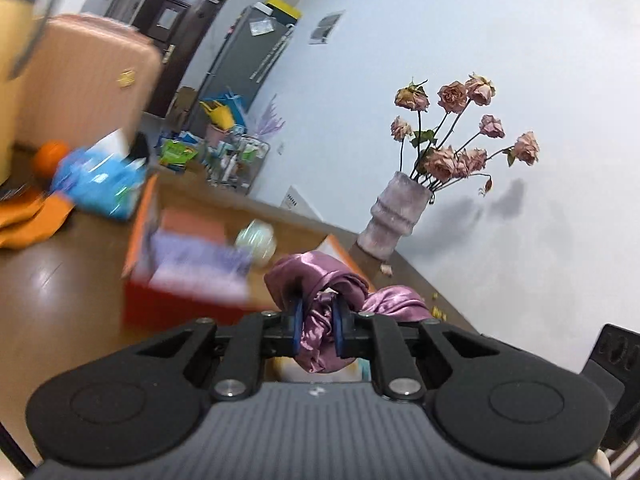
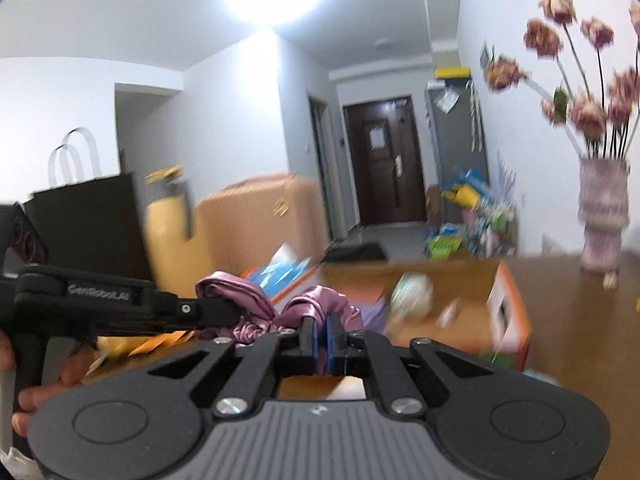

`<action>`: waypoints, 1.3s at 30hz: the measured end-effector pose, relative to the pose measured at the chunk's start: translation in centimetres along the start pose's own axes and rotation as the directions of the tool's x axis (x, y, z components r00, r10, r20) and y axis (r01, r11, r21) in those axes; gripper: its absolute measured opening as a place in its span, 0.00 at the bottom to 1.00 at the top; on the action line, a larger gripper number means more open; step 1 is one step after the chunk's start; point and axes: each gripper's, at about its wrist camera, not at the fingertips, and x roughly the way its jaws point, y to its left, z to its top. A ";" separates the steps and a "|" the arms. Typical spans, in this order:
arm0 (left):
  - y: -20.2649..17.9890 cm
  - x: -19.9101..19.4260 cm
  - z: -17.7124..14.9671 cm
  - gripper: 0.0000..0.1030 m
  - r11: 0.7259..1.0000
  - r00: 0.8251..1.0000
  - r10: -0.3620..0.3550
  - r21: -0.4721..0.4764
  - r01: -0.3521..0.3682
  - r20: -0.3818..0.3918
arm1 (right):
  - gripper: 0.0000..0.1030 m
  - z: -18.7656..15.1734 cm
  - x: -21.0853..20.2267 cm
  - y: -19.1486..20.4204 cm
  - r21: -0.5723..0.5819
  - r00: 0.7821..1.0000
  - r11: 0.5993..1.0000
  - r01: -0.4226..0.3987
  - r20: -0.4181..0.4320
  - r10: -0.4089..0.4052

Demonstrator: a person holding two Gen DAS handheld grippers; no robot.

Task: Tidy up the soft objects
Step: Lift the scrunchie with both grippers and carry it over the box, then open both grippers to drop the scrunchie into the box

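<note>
The mauve satin cloth (image 1: 320, 300) hangs in the air between the two grippers, lifted clear of the wooden table (image 1: 60, 288) and just nearer than the orange-sided open box (image 1: 140, 248). The left gripper (image 1: 316, 320) has its jaws pinching a bunched fold of the cloth; the right gripper (image 2: 322, 336) has its jaws pressed almost together on another fold of the same piece, with the left gripper reaching in from the side just beside it.

The step in hand looks like carrying or spreading the cloth, either to fold it or to drop it into the box. The next move likely calls for both hands to travel together so the slippery satin does not pull out of either pinch.

Beyond the box lie a pale round bundle (image 1: 256, 242) and purple packets. The vase of dried roses (image 1: 390, 216) stands by the wall at the table's far edge, near enough to be knocked; the middle of the table offers freer room.
</note>
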 end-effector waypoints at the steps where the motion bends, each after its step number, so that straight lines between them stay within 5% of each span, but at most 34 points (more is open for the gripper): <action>1: -0.1 2.2 1.6 0.14 1.000 1.000 -0.002 -0.005 0.002 -0.019 | 0.04 1.2 1.2 -1.1 -0.007 1.000 1.000 0.017 -0.002 -0.017; 5: -0.8 11.3 5.8 0.14 0.999 0.986 0.051 -0.005 -0.052 -0.158 | 0.04 5.0 6.8 -6.2 -0.022 0.994 0.997 0.074 -0.075 -0.076; 11: -0.2 23.2 6.4 0.14 0.991 0.941 0.131 0.010 -0.135 -0.313 | 0.04 6.9 15.9 -13.0 -0.065 0.956 0.987 0.147 -0.246 -0.159; 18: 0.3 29.9 4.4 0.17 0.983 0.896 0.158 -0.019 -0.182 -0.415 | 0.07 5.8 23.9 -15.4 -0.253 0.892 0.952 0.171 -0.371 -0.259; 20: 1.0 30.7 4.4 0.29 0.983 0.887 0.141 -0.045 -0.179 -0.441 | 0.13 5.8 25.5 -16.6 -0.228 0.882 0.952 0.203 -0.379 -0.279; 24: 2.1 29.3 5.1 0.46 0.985 0.896 0.082 -0.104 -0.141 -0.437 | 0.18 6.2 25.5 -18.4 -0.113 0.900 0.971 0.211 -0.366 -0.238; 30: 1.5 23.9 8.5 0.51 0.981 0.928 0.184 -0.003 -0.196 -0.324 | 0.25 7.7 22.2 -18.9 -0.068 0.918 0.971 0.228 -0.318 -0.238; 33: 1.0 19.6 10.4 0.65 0.968 0.943 0.252 0.044 -0.249 -0.218 | 0.30 9.4 19.4 -18.3 -0.073 0.928 0.970 0.232 -0.284 -0.243; 39: -0.6 10.1 11.0 0.80 0.900 0.918 0.393 0.223 -0.374 -0.045 | 0.49 12.5 10.3 -15.3 -0.148 0.947 0.958 0.244 -0.178 -0.269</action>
